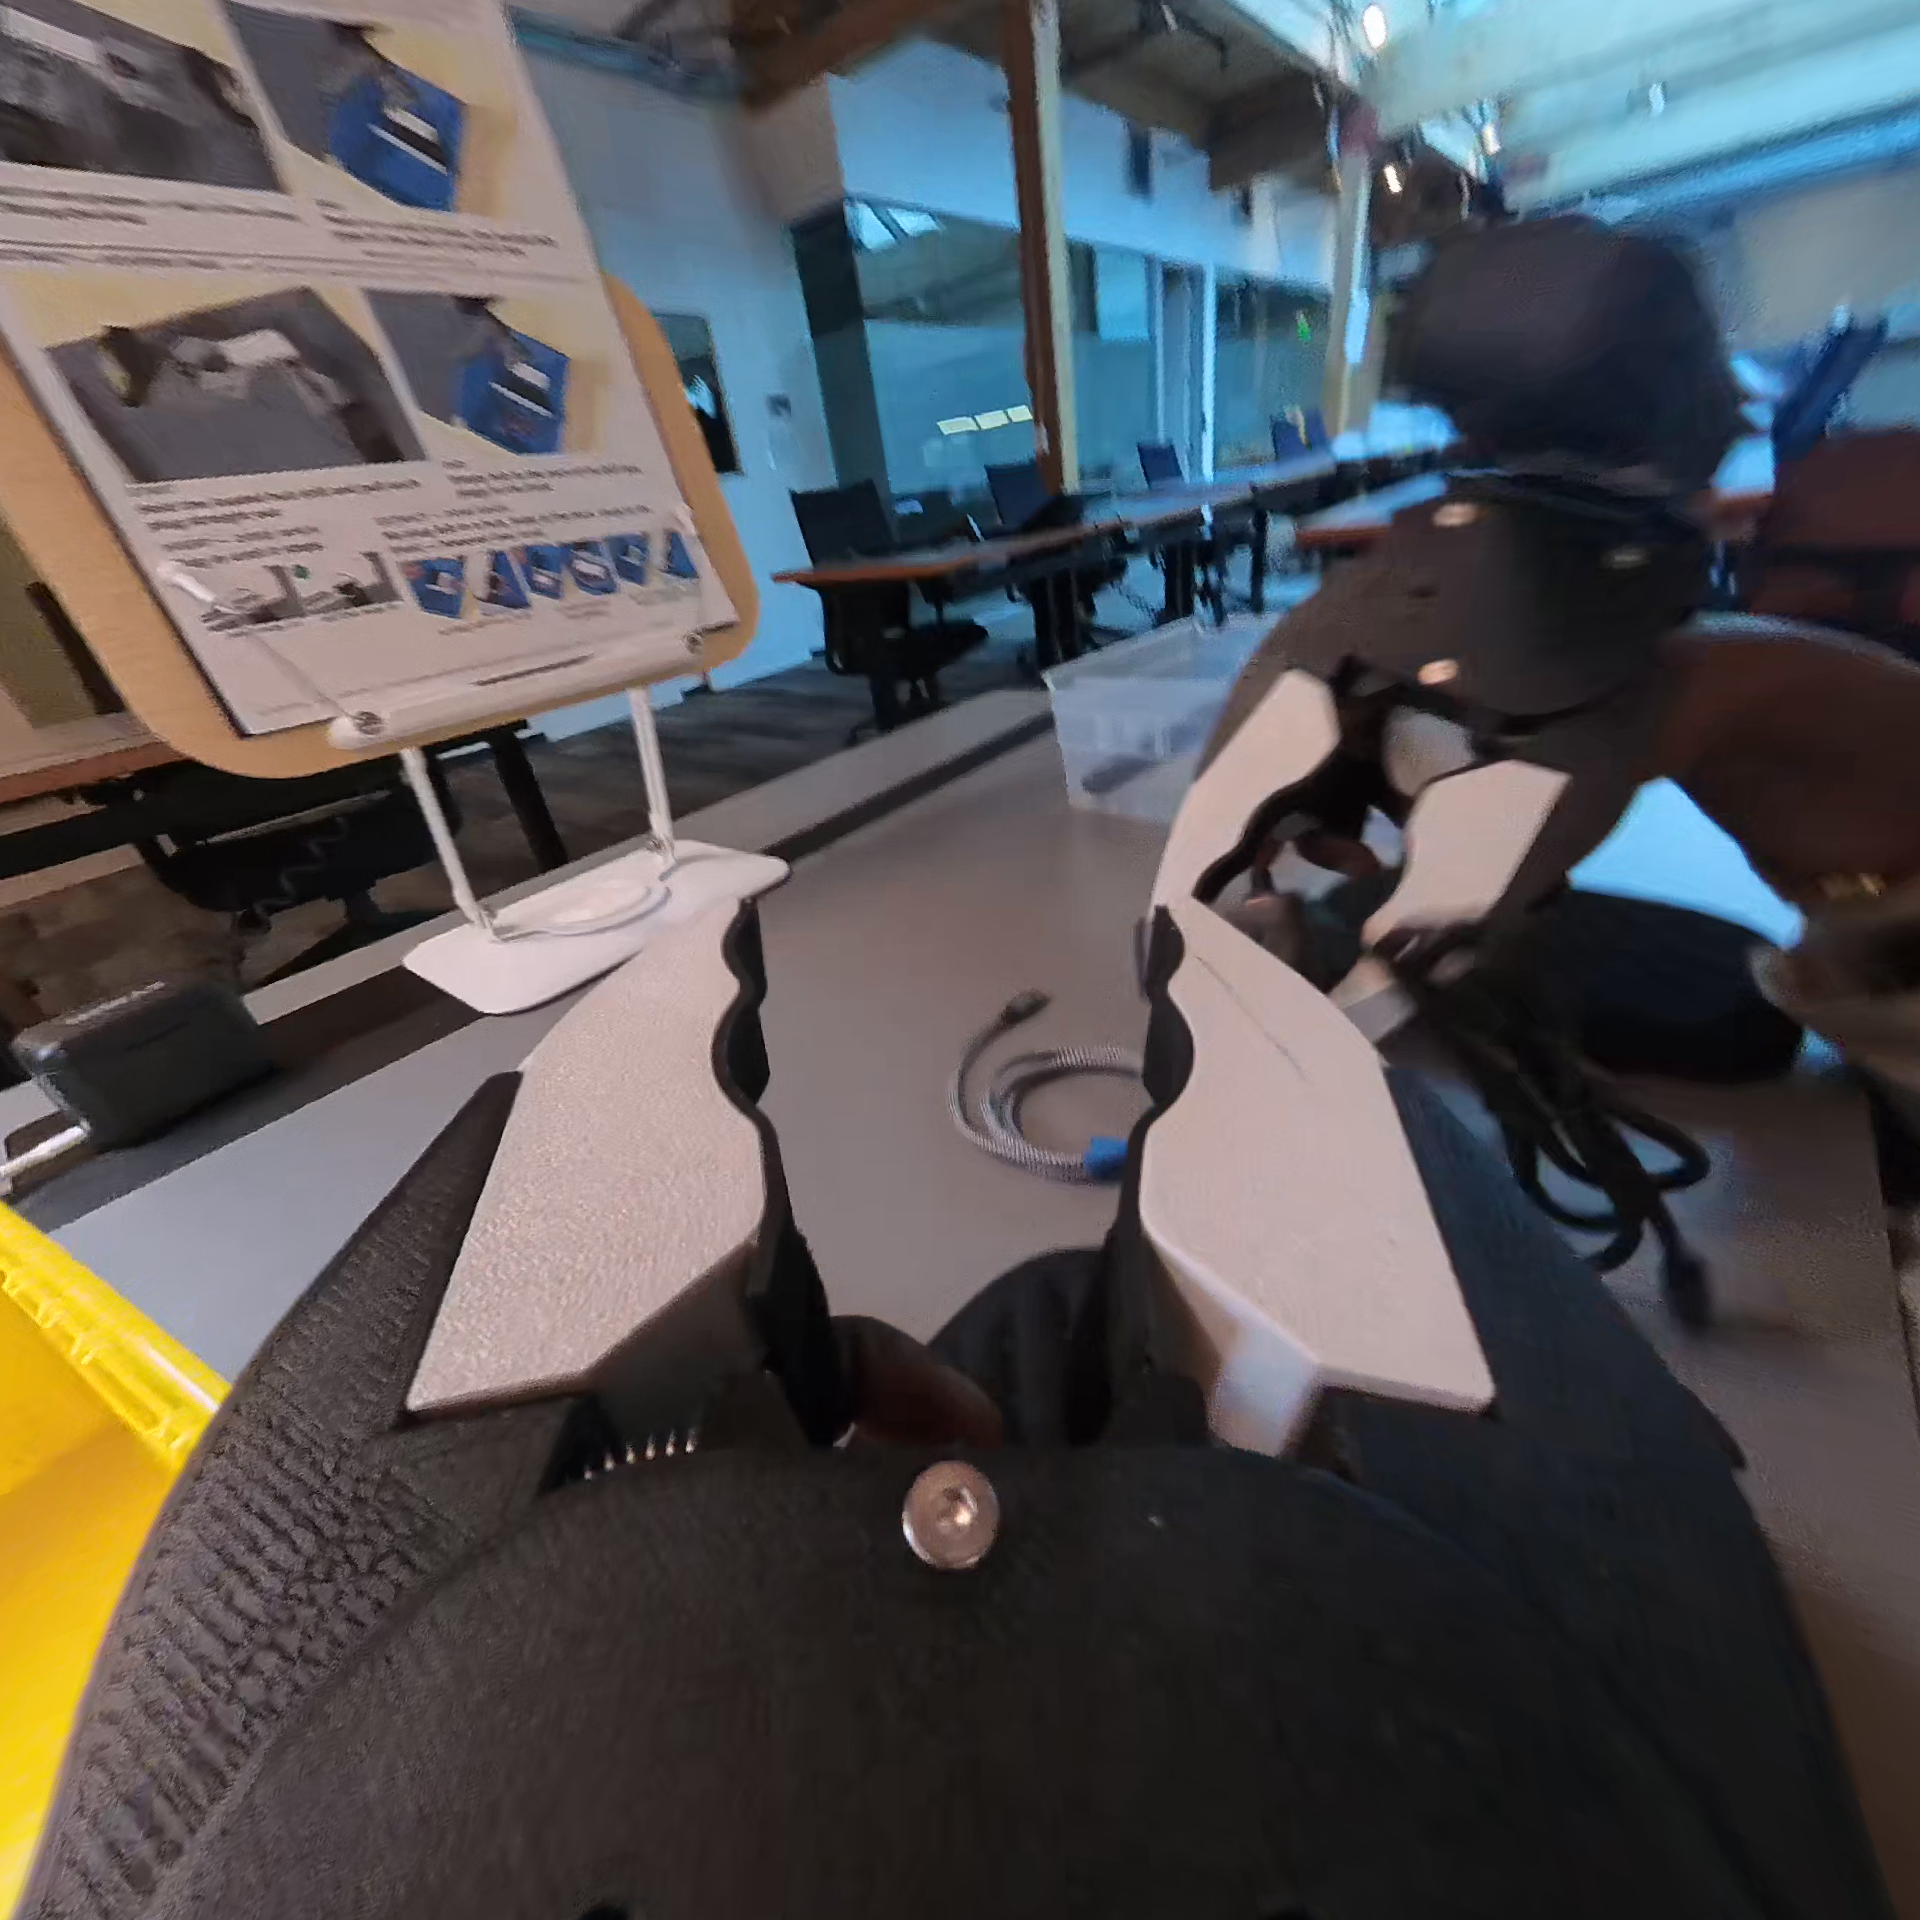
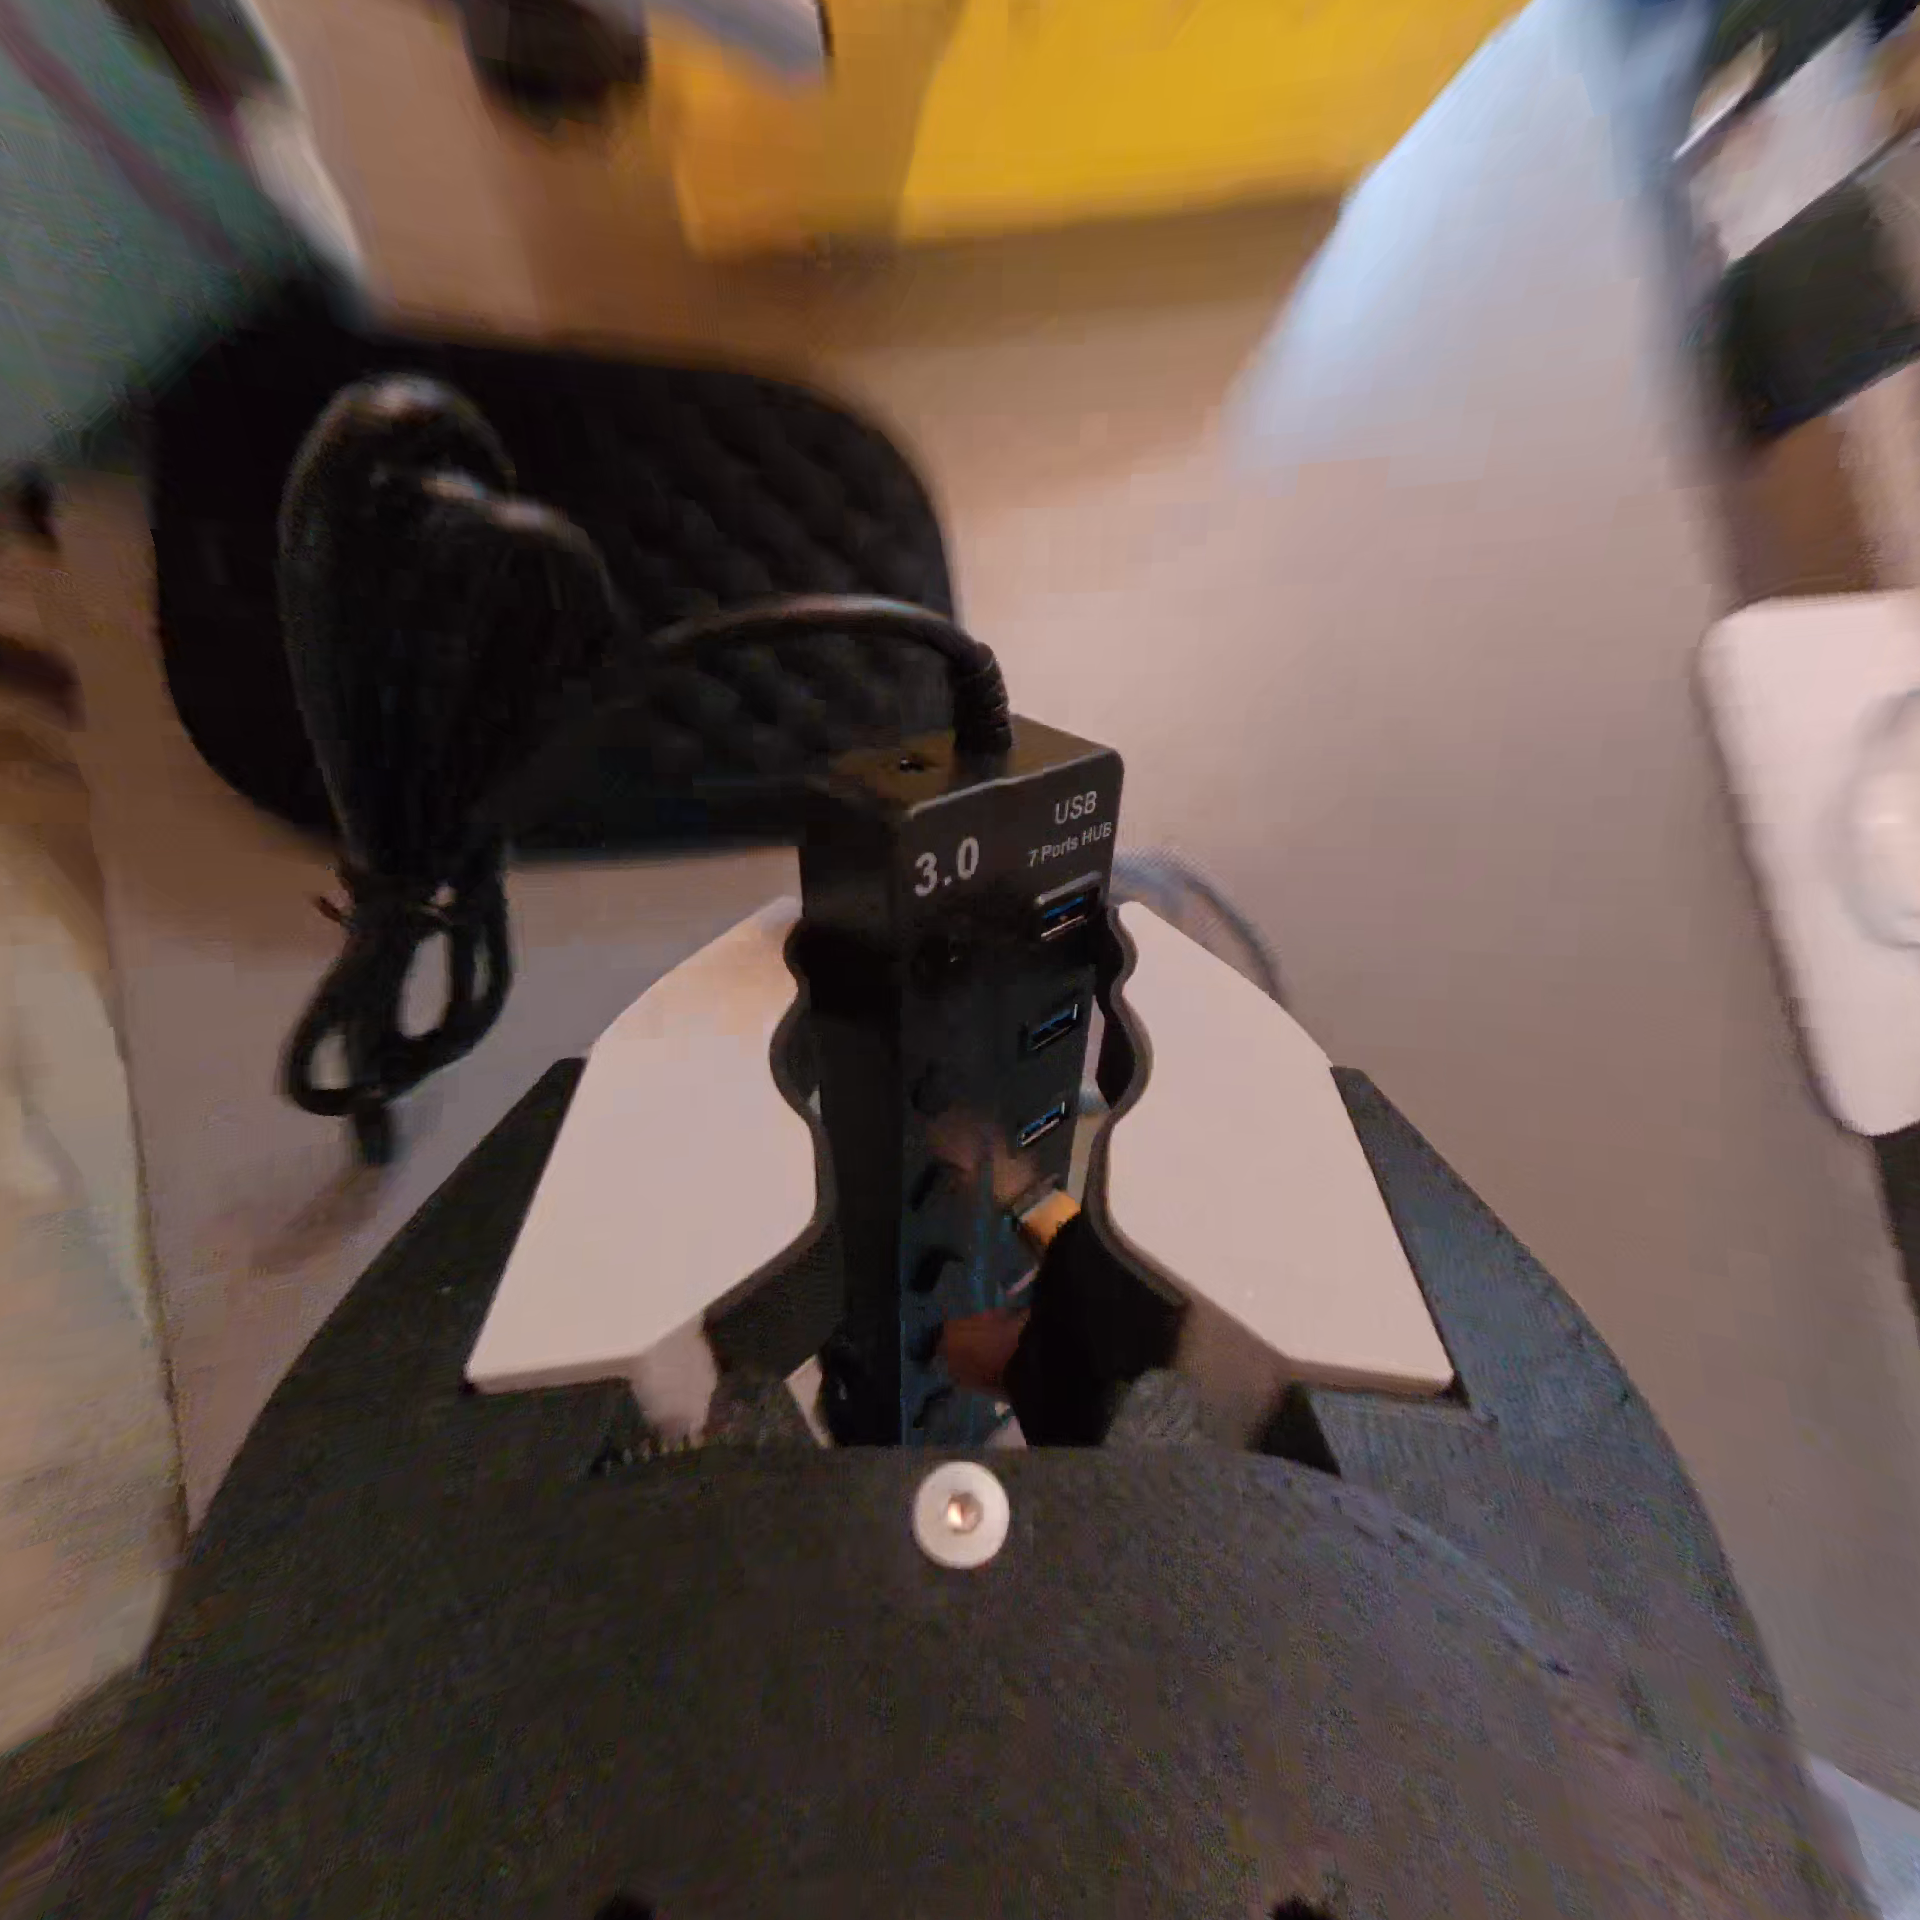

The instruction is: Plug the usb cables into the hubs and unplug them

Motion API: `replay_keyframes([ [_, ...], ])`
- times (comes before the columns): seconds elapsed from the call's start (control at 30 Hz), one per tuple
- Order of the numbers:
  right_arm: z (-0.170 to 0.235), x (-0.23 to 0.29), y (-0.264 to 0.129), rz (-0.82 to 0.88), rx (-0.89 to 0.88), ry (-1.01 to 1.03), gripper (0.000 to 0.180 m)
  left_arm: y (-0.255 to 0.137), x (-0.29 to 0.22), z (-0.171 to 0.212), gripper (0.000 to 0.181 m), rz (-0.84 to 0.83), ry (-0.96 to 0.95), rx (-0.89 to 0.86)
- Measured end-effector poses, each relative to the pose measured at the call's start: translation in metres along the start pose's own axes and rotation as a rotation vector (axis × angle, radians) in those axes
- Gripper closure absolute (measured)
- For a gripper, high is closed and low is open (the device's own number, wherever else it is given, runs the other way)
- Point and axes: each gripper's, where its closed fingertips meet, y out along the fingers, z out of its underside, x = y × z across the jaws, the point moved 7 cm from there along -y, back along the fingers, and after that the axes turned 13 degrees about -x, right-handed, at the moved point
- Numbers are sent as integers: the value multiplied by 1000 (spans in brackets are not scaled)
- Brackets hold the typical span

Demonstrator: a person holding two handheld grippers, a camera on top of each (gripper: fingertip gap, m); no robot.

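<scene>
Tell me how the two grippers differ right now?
The left gripper is open and holds nothing, poised above a coiled braided cable on the table; the right gripper is shut on a black hub, which lies lengthwise between its fingers. Both have pale fingers on a black body.

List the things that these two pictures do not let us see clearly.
- Left wrist view: part of the braided cable coil lies behind the left tool finger.
- Left wrist view: what the right tool grips is blurred.
- Right wrist view: the black hub has its lower ports shadowed between the fingers.
- Right wrist view: the black pouch is blurred.
</scene>
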Motion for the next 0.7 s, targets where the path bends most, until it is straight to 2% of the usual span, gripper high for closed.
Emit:
replay_keyframes([
  [0.07, -16, -3, -25, 64, -241, 19, 129, 7, -1, 1, 105, -7, -46, -54],
  [0.17, -37, -1, -50, 88, -574, 60, 129, 29, -27, 12, 95, 137, 39, -42],
  [0.23, -46, 4, -54, 87, -697, 67, 129, 48, -54, 17, 88, 240, 83, -34],
  [0.37, -55, 18, -46, 144, -724, 0, 129, 72, -87, 16, 88, 276, 73, -105],
  [0.43, -57, 25, -41, 151, -690, -31, 129, 74, -84, 21, 112, 192, 226, -57],
  [0.53, -64, 28, -43, 160, -627, -59, 129, 67, -81, 18, 115, 230, 195, -88],
  [0.6, -73, 27, -54, 144, -633, -76, 126, 62, -79, 10, 116, 272, 121, -138],
  [0.7, -89, 18, -103, 221, -839, -100, 122, 49, -64, 4, 116, 283, -4, -212],
])
